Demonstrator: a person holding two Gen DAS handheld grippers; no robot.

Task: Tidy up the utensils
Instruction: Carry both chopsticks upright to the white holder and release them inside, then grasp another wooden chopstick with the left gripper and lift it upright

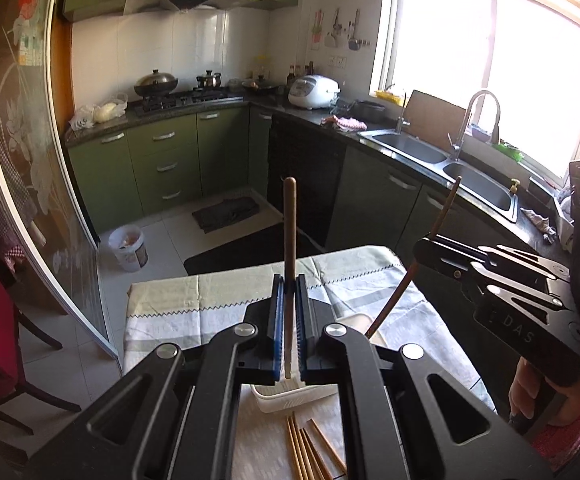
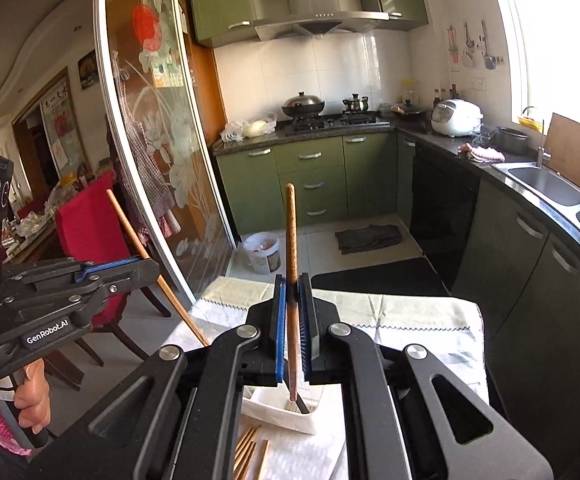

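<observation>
Chopsticks [image 1: 290, 264], one clamped upright in each shut gripper [image 1: 288, 312] [image 2: 292, 312], hang above the white holder [image 1: 290, 398] (nothing slotted yet), with several loose sticks [image 1: 310, 452] lying nearer, under the left jaws.

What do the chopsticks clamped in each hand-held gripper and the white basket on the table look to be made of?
Chopstick in the left hand-held gripper: the chopstick looks like wood or bamboo, matte light brown. Chopstick in the right hand-held gripper: this chopstick is a darker reddish brown with a speckled surface, probably wood. White basket: smooth and slotted, apparently moulded plastic.
</observation>
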